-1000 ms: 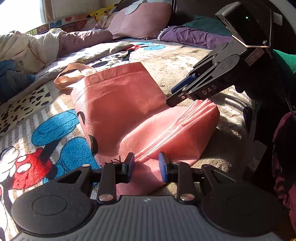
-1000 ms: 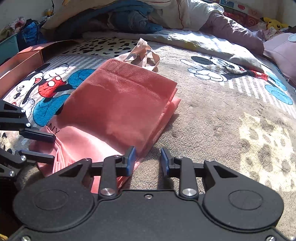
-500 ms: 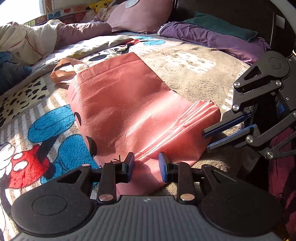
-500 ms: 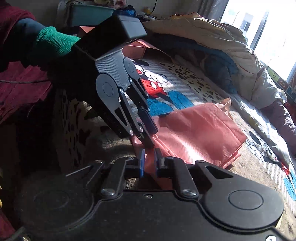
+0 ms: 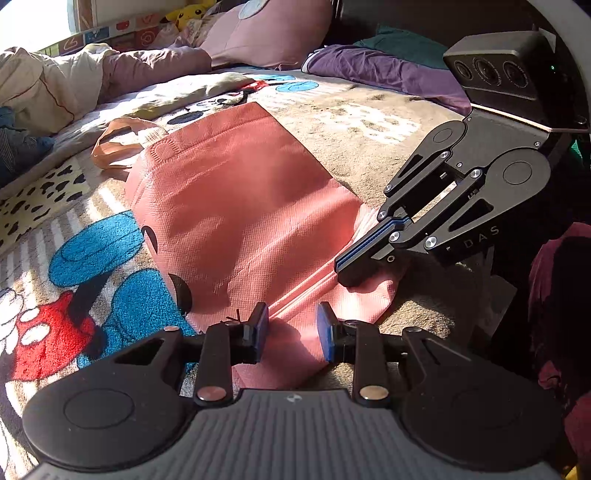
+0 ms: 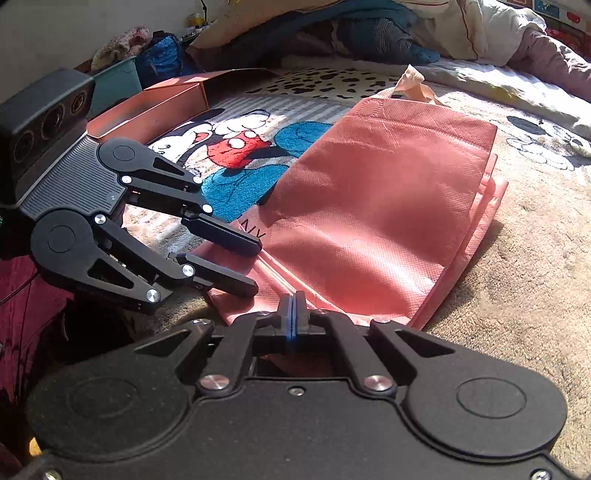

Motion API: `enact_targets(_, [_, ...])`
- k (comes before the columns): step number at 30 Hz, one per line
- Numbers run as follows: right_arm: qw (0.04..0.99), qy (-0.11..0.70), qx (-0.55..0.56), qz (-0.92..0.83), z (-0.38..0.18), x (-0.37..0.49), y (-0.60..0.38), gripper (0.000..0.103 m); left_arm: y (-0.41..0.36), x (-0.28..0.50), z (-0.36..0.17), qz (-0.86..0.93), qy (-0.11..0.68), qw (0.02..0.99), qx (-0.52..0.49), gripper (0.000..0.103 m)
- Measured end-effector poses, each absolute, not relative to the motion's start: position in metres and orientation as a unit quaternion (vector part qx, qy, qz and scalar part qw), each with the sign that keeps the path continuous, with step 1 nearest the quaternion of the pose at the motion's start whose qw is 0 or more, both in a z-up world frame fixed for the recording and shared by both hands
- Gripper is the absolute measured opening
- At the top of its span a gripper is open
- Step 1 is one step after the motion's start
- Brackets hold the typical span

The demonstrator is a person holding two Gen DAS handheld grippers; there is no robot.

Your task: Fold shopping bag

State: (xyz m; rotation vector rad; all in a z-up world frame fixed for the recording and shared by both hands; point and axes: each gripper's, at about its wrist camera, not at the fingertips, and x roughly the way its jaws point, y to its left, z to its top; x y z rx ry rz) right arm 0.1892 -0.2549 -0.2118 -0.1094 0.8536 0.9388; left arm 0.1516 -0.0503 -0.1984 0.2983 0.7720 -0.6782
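1. Your work surface is a plush cartoon-print blanket (image 5: 92, 266), lying across the bed, with rumpled bedding (image 6: 480, 29) and purple pillows (image 5: 384, 70) crowding its far edge.
2. An open salmon cardboard box (image 6: 155, 107) is sitting near the blanket's edge, well apart from the bag.
3. The shopping bag (image 5: 240, 206) is lying flat on the blanket: salmon non-woven fabric with a fine embossed weave, its gusset pleats fanning at the bottom end nearest you and its paler handles (image 5: 118, 144) pointing away.
4. Your right gripper (image 5: 345, 267), which was hanging above the bag with its jaws parted a second ago, is now sitting low at the bag's near corner with its blue pads pressed together; whether any fabric is caught between them cannot be told.
5. Your left gripper (image 5: 291, 328) is keeping the same narrow gap as before, its fingers straddling the bag's pleated bottom edge without pinching it.
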Motion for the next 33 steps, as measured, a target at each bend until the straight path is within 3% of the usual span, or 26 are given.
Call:
enact_targets(6, [0.783,0.421,0.010,0.457,-0.223,0.204,-0.266,0.000,-0.037,0.134,-0.197,-0.387,0.288,0.851,0.206,0.028])
enact_targets(13, [0.746,0.458,0.088,0.476,-0.235,0.228,-0.277,0.000,-0.052,0.107,-0.197,-0.427,0.185,0.783,0.412,0.028])
enact_targets(21, [0.714,0.479,0.138,0.492,-0.244,0.242,-0.281,0.000,-0.057,0.099,-0.196,-0.442,0.176,0.746,0.467,0.029])
enact_targets(28, [0.691,0.494,0.181,0.496,-0.253,0.251,-0.285,0.000,-0.069,0.103,-0.215,-0.416,0.177,0.721,0.525,0.039])
enact_targets(29, [0.691,0.494,0.183,0.495,-0.253,0.251,-0.285,0.000,-0.071,0.107,-0.216,-0.416,0.181,0.720,0.525,0.038])
enact_targets(31, [0.696,0.491,0.181,0.492,-0.251,0.248,-0.284,0.000,-0.075,0.117,-0.211,-0.427,0.213,0.716,0.509,0.026])
enact_targets(33, [0.710,0.482,0.164,0.486,-0.244,0.241,-0.281,0.000,-0.076,0.130,-0.202,-0.444,0.253,0.711,0.483,0.024])
